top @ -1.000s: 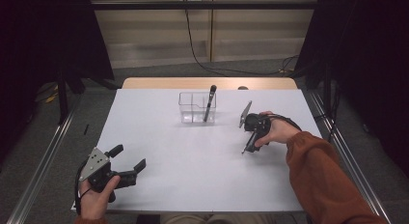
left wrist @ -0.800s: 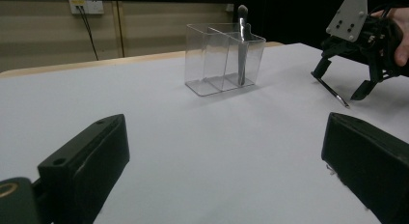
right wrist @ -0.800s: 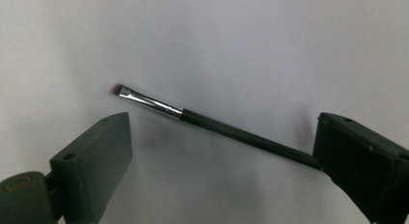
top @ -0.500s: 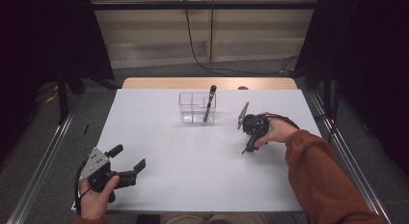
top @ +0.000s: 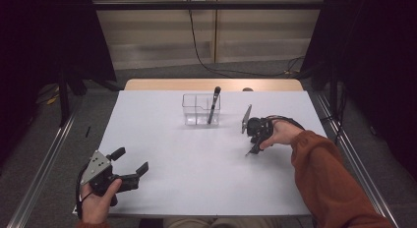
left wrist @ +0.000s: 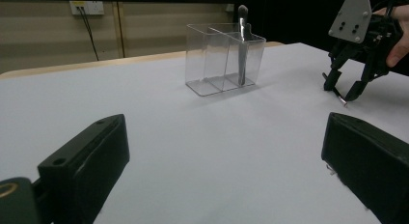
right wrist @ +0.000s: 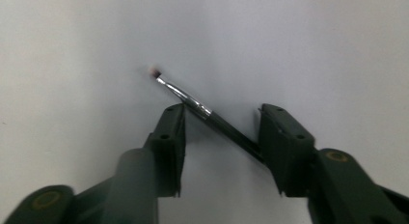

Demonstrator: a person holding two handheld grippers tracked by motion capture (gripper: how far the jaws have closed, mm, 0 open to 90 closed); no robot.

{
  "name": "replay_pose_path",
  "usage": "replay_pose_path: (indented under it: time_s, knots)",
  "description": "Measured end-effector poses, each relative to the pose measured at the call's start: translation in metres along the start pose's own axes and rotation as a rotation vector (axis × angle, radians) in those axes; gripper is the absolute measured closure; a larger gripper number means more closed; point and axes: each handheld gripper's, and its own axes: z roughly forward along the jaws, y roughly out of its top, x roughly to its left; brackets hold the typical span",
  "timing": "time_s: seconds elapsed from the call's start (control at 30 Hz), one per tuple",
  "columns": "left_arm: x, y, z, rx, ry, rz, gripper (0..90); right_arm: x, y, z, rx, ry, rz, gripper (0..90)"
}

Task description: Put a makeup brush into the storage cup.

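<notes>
White sheet covers the table (top: pixel 162 154), w/ dark curtains either side and a pale wall far behind. Far centre stands a clear two-compartment holder (top: pixel 200 109); one dark brush (top: pixel 213 104) leans upright in its right compartment, left one looks empty.

Right gripper (top: pixel 255 148) points down at the sheet, right of centre, near side of the holder. Its jaws are apart, straddling a second, thin brush (right wrist: pixel 202 110) that lies flat on the sheet; in the right gripper view the handle runs diagonally through the gap, pale tip sticking out past the left jaw, other end hidden behind the right jaw. Not clamped yet, prob. no contact, tho hard to tell.

Left gripper (top: pixel 132 169) sits at the near left corner, jaws wide apart, nothing between them, well apart from everything.

Step, as I judge it: picking the loose brush to put it w/ the other. Next move calls for closing squarely on the thin handle, low enough to catch it, then lifting w/o it swivelling.

Count: 2 brushes, 1 holder, 2 grippers.
</notes>
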Motion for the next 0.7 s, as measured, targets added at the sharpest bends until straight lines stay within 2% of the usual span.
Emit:
replay_pose_path:
  time_s: [0.07,0.2,0.37,0.7]
  knots:
    - [0.0000,0.0001,-0.0001,-0.001,0.000,0.000,2.9,0.0009,0.0007,-0.0003,0.004,-0.002,0.003,61.2]
    - [-0.0003,-0.0001,-0.0005,0.000,0.002,-0.002,2.9,0.0042,0.0030,-0.0005,0.024,-0.001,0.013,67.7]
    - [-0.0003,-0.0002,-0.0012,-0.002,0.000,0.000,2.8,0.0040,0.0039,-0.0003,0.026,0.006,0.008,71.7]
    - [0.0000,-0.0004,-0.0012,-0.002,0.000,-0.003,2.9,0.0030,0.0053,-0.0005,0.042,0.030,0.036,82.2]
